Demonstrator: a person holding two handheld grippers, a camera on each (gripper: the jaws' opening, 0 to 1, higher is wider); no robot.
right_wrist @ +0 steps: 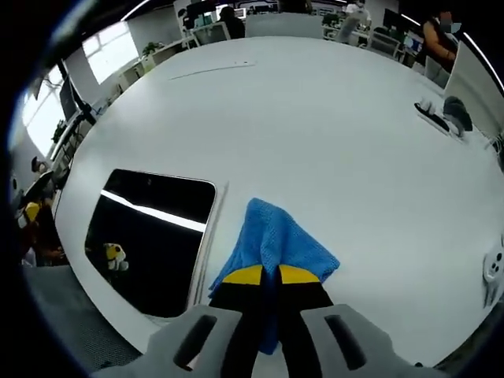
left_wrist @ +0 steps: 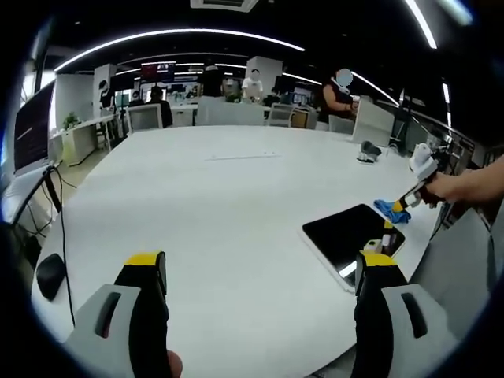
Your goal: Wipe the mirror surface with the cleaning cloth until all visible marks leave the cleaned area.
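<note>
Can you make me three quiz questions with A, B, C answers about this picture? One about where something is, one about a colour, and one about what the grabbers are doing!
1. Where is the cloth?
A. On the white table, beside the mirror
B. Spread over the mirror
C. On the floor

2. What colour is the cloth?
A. Red
B. Blue
C. Green

3. What is the right gripper doing?
A. Hanging open over the table
B. Pinching the cloth
C. Holding the mirror

Answers:
1. A, since in the right gripper view the cloth lies on the table just past the mirror's edge.
2. B, since it is bright blue in both views.
3. B, since its yellow-tipped jaws are closed on the cloth, while the left gripper stands open with nothing in it.
</note>
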